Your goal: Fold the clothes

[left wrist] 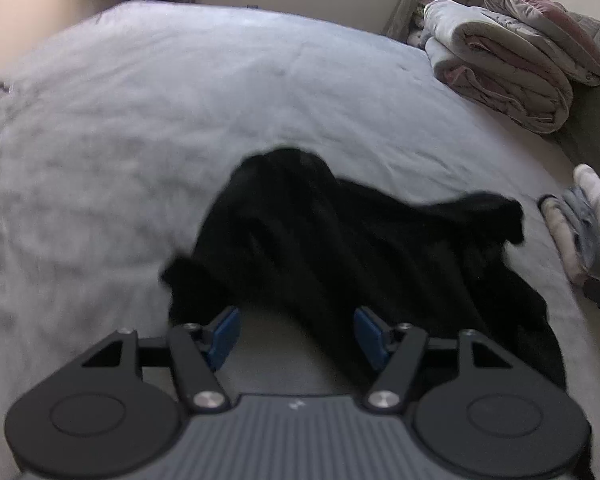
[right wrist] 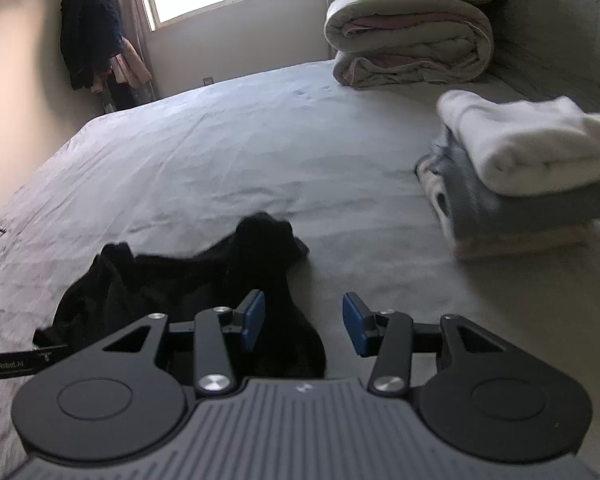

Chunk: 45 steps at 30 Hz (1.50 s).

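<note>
On bed (left wrist: 140,120), crumpled black garment (left wrist: 340,240) before left gripper (left wrist: 298,334) fingers, ungrasped.

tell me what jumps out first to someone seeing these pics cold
The crumpled black garment lies on the pale bed sheet, just ahead of both open grippers. A neat stack of folded clothes sits on the bed's right side, with rolled quilts beyond it near the window.
</note>
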Available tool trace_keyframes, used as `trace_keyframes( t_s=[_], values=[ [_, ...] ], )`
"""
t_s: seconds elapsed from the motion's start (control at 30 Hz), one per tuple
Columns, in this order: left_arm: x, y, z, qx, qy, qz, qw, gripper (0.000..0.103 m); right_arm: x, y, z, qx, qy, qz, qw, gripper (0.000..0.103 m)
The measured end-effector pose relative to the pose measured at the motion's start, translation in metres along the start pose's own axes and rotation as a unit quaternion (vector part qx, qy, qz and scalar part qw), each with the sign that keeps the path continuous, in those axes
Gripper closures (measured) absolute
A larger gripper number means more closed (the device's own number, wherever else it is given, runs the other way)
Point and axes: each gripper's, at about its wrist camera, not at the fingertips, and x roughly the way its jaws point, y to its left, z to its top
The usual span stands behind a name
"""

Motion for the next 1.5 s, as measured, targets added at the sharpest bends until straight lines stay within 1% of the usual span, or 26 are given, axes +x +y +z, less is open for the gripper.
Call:
trace_keyframes(
  t_s=[0.13,0.23,0.27,0.33,0.43,0.57,0.67,0.73,0.8,0.87,0.9,0.97,1.0,1.07,1.1,1.13,1.2,1.23,1.27,1.3,1.37,1.5],
  values=[
    [-0.010,0.000,-0.026,-0.029,0.029,-0.035,0.9986,0.038,-0.022,-0.010,-0.017,0.015,0.004,-0.008,1.000,0.055],
    [-0.016,-0.008,-0.047,-0.042,0.048,-0.067,0.9957,0.038,-0.038,-0.017,-0.031,0.033,0.011,-0.017,0.999,0.055],
    [-0.017,-0.012,-0.052,-0.043,0.055,-0.079,0.9944,0.040,-0.044,-0.020,-0.036,0.040,0.014,-0.019,0.999,0.055],
    [-0.018,-0.020,-0.064,-0.045,0.069,-0.105,0.9910,0.042,-0.054,-0.025,-0.045,0.058,0.028,-0.016,0.998,0.055],
    [-0.018,-0.034,-0.081,-0.052,0.088,-0.145,0.9841,0.046,-0.070,-0.030,-0.057,0.077,0.037,-0.012,0.996,0.055],
    [-0.012,-0.046,-0.103,-0.068,0.096,-0.182,0.9763,0.051,-0.089,-0.043,-0.072,0.101,0.028,0.000,0.994,0.055],
    [-0.014,-0.053,-0.114,-0.059,0.054,-0.184,0.9797,0.051,-0.094,-0.059,-0.086,0.112,0.014,0.010,0.994,0.055],
    [-0.016,-0.059,-0.119,-0.046,0.032,-0.180,0.9820,0.052,-0.088,-0.069,-0.091,0.117,0.030,0.013,0.993,0.055],
    [-0.014,-0.061,-0.118,-0.044,0.021,-0.183,0.9819,0.053,-0.084,-0.078,-0.093,0.121,0.046,0.018,0.991,0.055],
    [-0.009,-0.062,-0.116,-0.052,0.016,-0.193,0.9796,0.062,-0.083,-0.084,-0.092,0.125,0.056,0.031,0.990,0.055],
    [-0.007,-0.063,-0.116,-0.055,0.016,-0.196,0.9788,0.063,-0.084,-0.088,-0.092,0.127,0.061,0.037,0.989,0.055],
    [-0.003,-0.064,-0.116,-0.060,0.019,-0.200,0.9778,0.075,-0.082,-0.093,-0.093,0.132,0.078,0.043,0.987,0.056],
    [-0.001,-0.065,-0.116,-0.061,0.020,-0.198,0.9780,0.078,-0.082,-0.094,-0.096,0.130,0.086,0.047,0.987,0.056],
    [0.001,-0.064,-0.115,-0.067,0.021,-0.195,0.9782,0.091,-0.079,-0.095,-0.099,0.117,0.104,0.059,0.986,0.059],
    [0.001,-0.062,-0.115,-0.071,0.022,-0.194,0.9781,0.094,-0.077,-0.095,-0.101,0.110,0.114,0.065,0.985,0.059],
    [0.001,-0.061,-0.114,-0.075,0.023,-0.193,0.9780,0.098,-0.075,-0.095,-0.104,0.108,0.123,0.071,0.984,0.061],
    [-0.005,-0.060,-0.113,-0.071,0.013,-0.190,0.9791,0.099,-0.069,-0.096,-0.109,0.103,0.139,0.082,0.981,0.070],
    [-0.009,-0.060,-0.112,-0.070,0.008,-0.188,0.9796,0.099,-0.067,-0.096,-0.112,0.101,0.147,0.087,0.980,0.078],
    [-0.012,-0.060,-0.111,-0.068,0.003,-0.187,0.9800,0.100,-0.064,-0.096,-0.115,0.098,0.156,0.093,0.978,0.089],
    [-0.015,-0.060,-0.111,-0.066,-0.001,-0.185,0.9805,0.100,-0.062,-0.097,-0.117,0.096,0.163,0.098,0.977,0.093],
    [-0.023,-0.059,-0.108,-0.060,-0.012,-0.182,0.9813,0.100,-0.063,-0.098,-0.120,0.099,0.169,0.120,0.973,0.095],
    [-0.046,-0.052,-0.100,-0.047,-0.042,-0.176,0.9823,0.100,-0.075,-0.098,-0.122,0.116,0.173,0.182,0.961,0.096]
  ],
)
